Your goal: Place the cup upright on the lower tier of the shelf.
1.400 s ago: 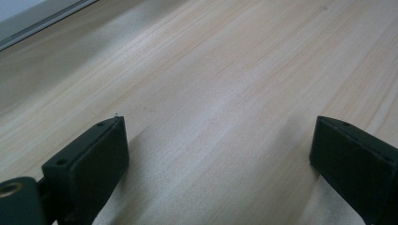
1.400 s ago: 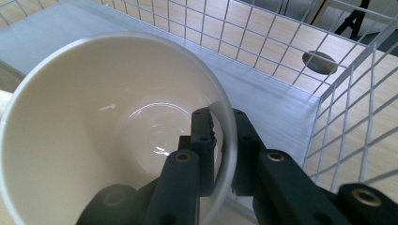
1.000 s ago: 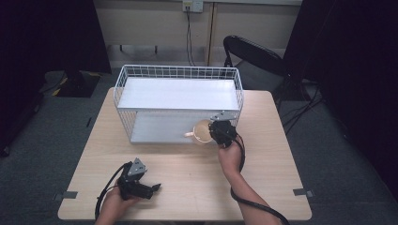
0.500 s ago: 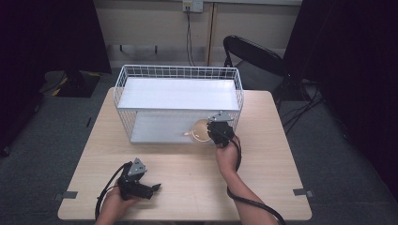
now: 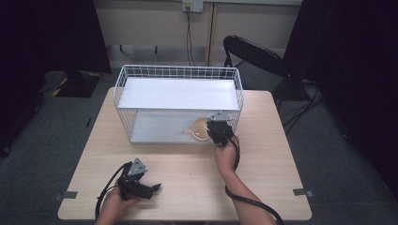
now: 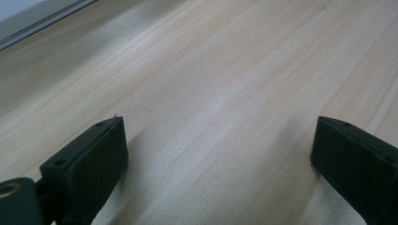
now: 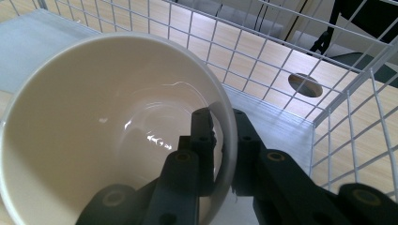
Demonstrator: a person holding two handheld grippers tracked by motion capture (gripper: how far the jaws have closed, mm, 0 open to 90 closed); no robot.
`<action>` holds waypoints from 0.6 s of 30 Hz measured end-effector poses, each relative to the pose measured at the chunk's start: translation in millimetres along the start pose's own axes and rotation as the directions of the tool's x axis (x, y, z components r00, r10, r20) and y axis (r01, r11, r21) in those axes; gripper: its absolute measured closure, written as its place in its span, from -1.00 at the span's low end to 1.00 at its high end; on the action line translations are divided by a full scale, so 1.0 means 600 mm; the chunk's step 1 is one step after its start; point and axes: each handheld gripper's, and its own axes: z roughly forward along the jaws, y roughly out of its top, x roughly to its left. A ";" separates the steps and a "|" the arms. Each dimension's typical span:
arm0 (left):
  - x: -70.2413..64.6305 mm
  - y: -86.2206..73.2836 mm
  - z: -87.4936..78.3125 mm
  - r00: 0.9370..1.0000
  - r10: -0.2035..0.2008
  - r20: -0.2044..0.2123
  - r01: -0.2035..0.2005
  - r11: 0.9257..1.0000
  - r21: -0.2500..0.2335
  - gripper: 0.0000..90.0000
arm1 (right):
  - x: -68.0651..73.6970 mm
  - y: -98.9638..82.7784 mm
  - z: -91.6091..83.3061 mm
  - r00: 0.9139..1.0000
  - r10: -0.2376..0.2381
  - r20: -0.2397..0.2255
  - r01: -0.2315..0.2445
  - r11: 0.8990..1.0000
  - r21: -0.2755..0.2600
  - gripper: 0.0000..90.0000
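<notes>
- high view: the right gripper [image 5: 213,133] holds a cream cup [image 5: 199,128] at the front right of the wire rack's [image 5: 123,89] lower shelf; the cup sits at its nine o'clock. the left gripper [image 5: 152,188] rests on the table [image 5: 187,183] at seven o'clock.
- left gripper view: its jaws stand wide apart over bare wood, gripping nothing.
- right gripper view: its jaws pinch the cup's [image 7: 94,122] wall, one inside, one outside, at five o'clock.

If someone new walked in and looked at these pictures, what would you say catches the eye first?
First, the white wire rack standing at the far middle of the wooden table. Next, the cream cup at the rack's lower shelf, near its right end, with the right tongs clamped on its rim, one jaw inside and one outside. The left tongs rest open at the table's near left.
</notes>
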 end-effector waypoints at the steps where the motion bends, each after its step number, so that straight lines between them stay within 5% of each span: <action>1: 0.000 0.000 0.000 1.000 0.000 0.000 0.000 1.000 0.000 -0.91 | 0.000 0.000 0.000 1.000 0.002 0.001 -0.002 1.000 -0.002 0.84; 18: 0.000 0.000 0.000 1.000 0.003 0.001 -0.003 1.000 0.003 -0.93 | -0.001 0.004 0.002 0.999 0.030 0.027 -0.029 0.999 -0.029 0.69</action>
